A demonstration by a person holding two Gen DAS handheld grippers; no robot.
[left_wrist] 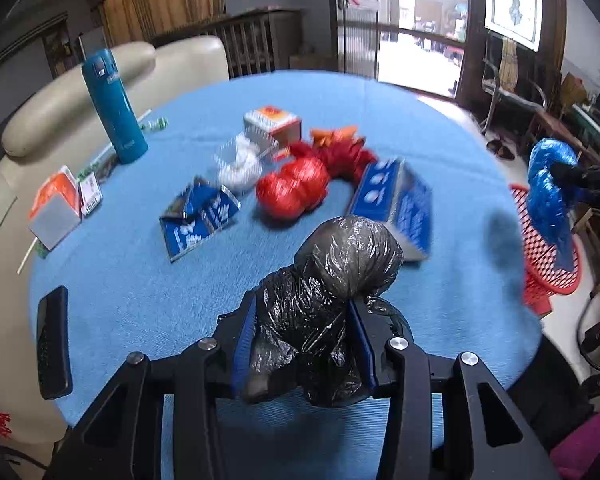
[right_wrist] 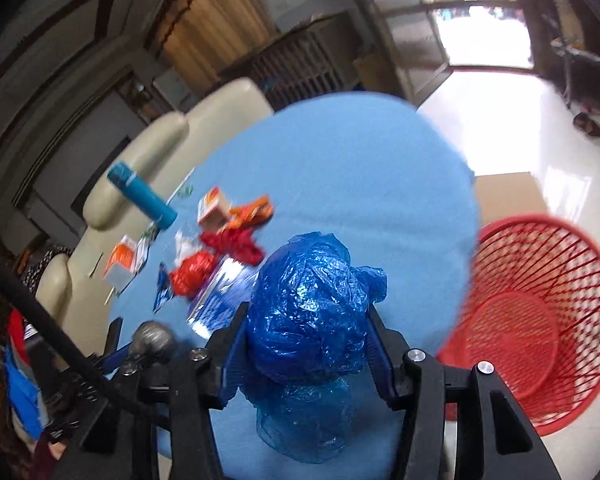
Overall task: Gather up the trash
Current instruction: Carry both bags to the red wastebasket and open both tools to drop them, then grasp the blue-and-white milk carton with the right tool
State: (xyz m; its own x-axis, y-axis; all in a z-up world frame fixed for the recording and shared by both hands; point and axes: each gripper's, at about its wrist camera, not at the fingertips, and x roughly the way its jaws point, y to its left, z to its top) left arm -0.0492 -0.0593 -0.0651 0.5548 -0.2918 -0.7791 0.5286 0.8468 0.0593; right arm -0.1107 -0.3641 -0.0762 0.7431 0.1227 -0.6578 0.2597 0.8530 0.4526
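The black plastic bag point(left_wrist: 324, 300), crumpled into a ball, sits between the blue pads of the left gripper point(left_wrist: 306, 344), which is closed tightly on it above the blue tablecloth point(left_wrist: 140, 300). The right gripper point(right_wrist: 306, 344) holds a blue plastic bag point(right_wrist: 312, 312) in the same way, close to the table edge, and the red mesh basket point(right_wrist: 540, 320) stands on the floor just beside. More trash lies in the middle of the table: a red bag point(left_wrist: 292, 188), blue cartons point(left_wrist: 198, 216) and a white wrapper point(left_wrist: 240, 164). A teal bottle point(left_wrist: 114, 106) stands upright near the far side.
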